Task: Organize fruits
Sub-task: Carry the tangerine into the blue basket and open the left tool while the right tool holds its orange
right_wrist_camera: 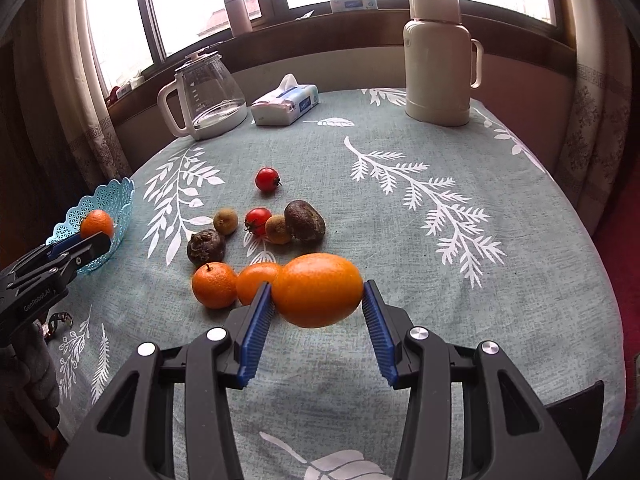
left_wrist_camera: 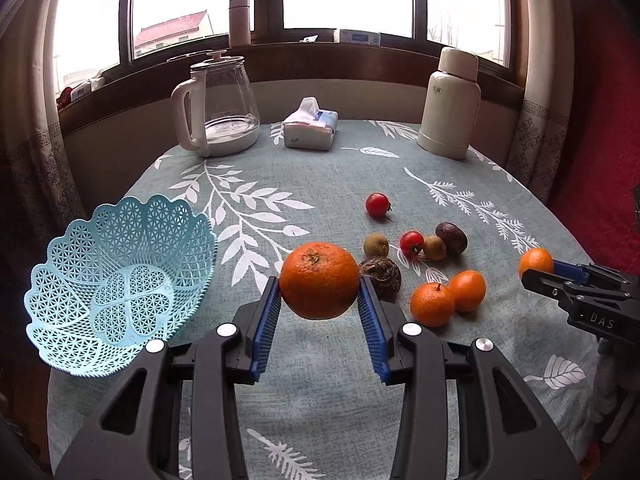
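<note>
Two handheld grippers work over a round surface (left_wrist_camera: 320, 184) covered in a teal leaf-print cloth. The left gripper (left_wrist_camera: 319, 294) has its blue-padded jaws closed against the sides of a large orange (left_wrist_camera: 319, 280), held clear of the cloth, just right of an empty pale-blue lattice basket (left_wrist_camera: 120, 280) at the surface's left edge. The right gripper (right_wrist_camera: 317, 294) likewise clamps an oval orange (right_wrist_camera: 318, 290) between its jaws, above two small tangerines (right_wrist_camera: 214, 290) lying touching each other. Beyond them lie two cherry tomatoes (right_wrist_camera: 258, 220), two small kiwis (right_wrist_camera: 226, 221) and two dark wrinkled passion fruits (right_wrist_camera: 206, 246). The likely step is dropping the left orange into the basket: carry it over the basket's centre, lower it close to the floor, then open, so the light basket does not tip or slide off the edge.
</note>
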### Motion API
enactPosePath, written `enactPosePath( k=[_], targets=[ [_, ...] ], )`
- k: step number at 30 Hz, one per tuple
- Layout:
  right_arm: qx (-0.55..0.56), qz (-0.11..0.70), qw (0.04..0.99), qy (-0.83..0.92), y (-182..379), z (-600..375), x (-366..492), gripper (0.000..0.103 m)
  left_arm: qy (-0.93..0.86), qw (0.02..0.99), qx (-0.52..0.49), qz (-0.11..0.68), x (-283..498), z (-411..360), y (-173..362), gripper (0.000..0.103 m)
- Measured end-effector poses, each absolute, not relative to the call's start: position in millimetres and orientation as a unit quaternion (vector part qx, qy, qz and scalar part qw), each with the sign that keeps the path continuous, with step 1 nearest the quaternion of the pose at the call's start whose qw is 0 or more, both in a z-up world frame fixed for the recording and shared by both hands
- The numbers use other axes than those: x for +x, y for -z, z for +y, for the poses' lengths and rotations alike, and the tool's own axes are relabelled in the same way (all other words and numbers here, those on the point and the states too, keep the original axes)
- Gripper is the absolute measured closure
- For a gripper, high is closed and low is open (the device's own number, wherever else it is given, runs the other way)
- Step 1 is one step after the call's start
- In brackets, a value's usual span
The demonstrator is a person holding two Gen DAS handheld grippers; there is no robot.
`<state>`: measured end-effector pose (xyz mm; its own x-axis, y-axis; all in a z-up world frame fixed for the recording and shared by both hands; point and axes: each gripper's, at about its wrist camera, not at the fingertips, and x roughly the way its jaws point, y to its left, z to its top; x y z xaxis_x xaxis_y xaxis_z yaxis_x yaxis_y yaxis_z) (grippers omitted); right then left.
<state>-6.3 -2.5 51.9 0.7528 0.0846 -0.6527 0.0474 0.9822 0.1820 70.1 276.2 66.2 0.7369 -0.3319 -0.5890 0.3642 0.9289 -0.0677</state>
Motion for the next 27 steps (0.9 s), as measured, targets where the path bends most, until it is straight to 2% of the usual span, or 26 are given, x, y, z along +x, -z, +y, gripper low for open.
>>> enactPosePath(
  k=[15,27],
  targets=[
    [0.105,0.317,0.942,-0.02,-80,0,-22,0.057,0.103,0.953,-0.021,0.285,85,350,-91,0.062],
    [0.101,0.302,0.947,-0.034,-92,13,-32,0.057,0.06,0.949,-0.056,0.304,92,402,-71,0.062]
  ],
)
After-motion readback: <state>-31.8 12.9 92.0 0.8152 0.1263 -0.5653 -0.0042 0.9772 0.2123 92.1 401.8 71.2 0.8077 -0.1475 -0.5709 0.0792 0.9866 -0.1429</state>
